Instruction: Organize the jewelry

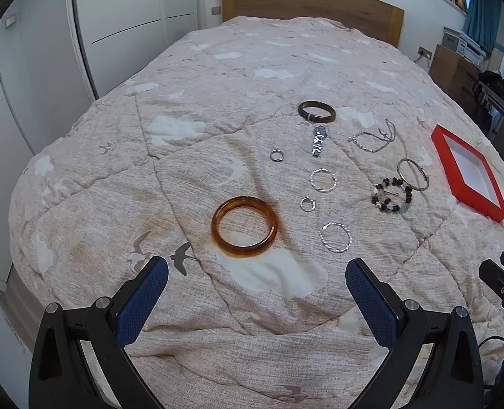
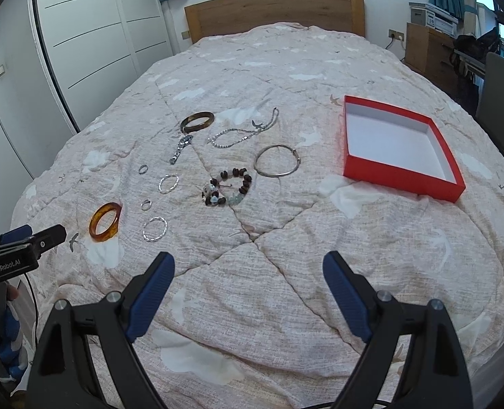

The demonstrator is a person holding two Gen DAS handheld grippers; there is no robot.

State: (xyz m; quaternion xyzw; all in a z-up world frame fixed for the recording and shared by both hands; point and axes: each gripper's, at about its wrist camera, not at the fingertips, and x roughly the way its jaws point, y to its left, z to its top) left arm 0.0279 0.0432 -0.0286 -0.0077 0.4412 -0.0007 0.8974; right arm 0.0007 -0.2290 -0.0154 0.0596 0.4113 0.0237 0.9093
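Both grippers (image 1: 257, 281) (image 2: 248, 274) gape above scattered jewelry (image 2: 228, 187).

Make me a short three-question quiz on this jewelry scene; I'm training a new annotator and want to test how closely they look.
1. True or false: the red box already holds jewelry.
2. Which piece lies nearest the left hand-held gripper? A) amber bangle B) beaded bracelet C) watch
3. Fill in: both hand-held grippers, including the right hand-held gripper, are ____ and hold nothing.

Key: 1 false, the box is empty; 2 A; 3 open.
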